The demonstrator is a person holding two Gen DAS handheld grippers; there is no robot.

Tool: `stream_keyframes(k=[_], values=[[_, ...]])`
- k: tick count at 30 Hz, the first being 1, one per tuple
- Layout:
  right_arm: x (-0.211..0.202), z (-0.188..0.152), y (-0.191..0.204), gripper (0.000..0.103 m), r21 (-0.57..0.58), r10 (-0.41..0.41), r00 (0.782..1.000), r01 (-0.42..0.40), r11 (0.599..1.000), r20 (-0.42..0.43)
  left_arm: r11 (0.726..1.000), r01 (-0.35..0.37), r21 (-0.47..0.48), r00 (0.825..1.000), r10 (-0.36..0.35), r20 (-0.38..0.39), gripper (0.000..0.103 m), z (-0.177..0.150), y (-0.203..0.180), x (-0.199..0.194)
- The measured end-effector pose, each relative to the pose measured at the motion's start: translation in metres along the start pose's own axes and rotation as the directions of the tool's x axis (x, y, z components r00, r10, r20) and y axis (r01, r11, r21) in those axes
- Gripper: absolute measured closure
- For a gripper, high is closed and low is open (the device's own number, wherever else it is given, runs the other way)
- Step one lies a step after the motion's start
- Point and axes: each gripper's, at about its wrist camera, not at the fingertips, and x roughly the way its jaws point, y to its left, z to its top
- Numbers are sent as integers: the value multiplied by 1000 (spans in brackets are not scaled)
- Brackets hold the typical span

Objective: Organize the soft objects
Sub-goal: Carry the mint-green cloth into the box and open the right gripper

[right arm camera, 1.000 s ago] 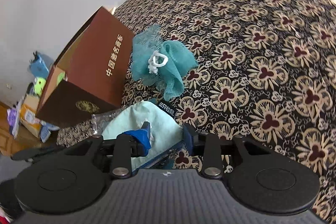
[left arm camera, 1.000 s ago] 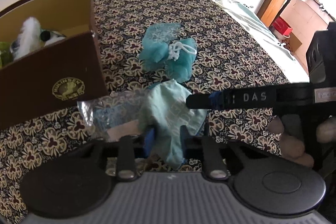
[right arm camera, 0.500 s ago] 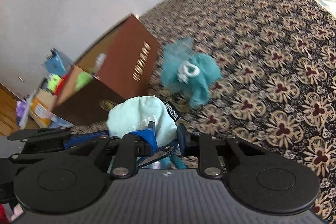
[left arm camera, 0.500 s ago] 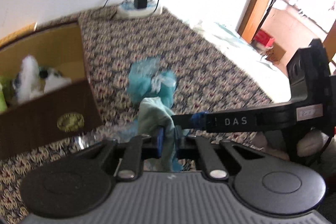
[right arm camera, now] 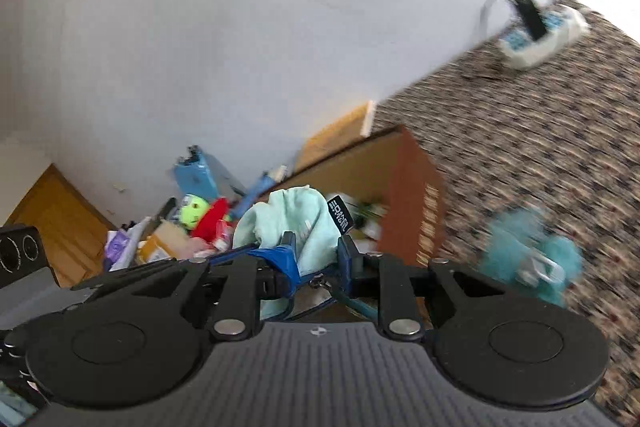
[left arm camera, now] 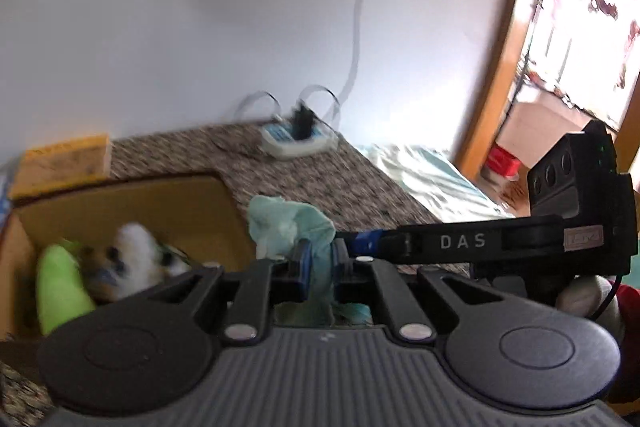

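bunching soft mint cloth (left arm camera: 288, 223) – both grippers clamped

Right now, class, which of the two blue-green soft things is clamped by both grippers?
The pale mint cloth, pinched by the left gripper and right gripper; the darker teal mesh puff lies on the bedspread.

Home bedroom: patterned bedspread (right arm camera: 540, 147), power strip (left arm camera: 296, 143), wooden doorframe (left arm camera: 496, 67).

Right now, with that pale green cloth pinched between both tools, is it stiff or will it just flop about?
Probably floppy: the pale green cloth bunches and droops around the left gripper and right gripper, both shut on it. It looks light, since small pinches lift it. It may snag or slip, as loose folds hang free below the left gripper.
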Motion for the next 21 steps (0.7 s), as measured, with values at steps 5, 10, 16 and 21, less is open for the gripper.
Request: stream_keyframes(k=[5, 10, 16, 21], values=[[44, 8, 31, 99, -73, 35, 999, -35, 997, -9, 997, -68, -32, 997, 69, 43, 99, 7, 46, -17], [92, 7, 53, 99, -132, 19, 999, -24, 991, -39, 989, -106, -98, 993, 110, 34, 99, 7, 95, -16], [136, -3, 64, 94, -192, -114, 991, 99, 976, -70, 976, -135, -170, 991, 131, -33, 99, -7, 146, -1], [158, -12, 69, 93, -246, -271, 956, 238, 940, -110, 964, -185, -190, 978, 163, -127, 97, -24, 172, 17]])
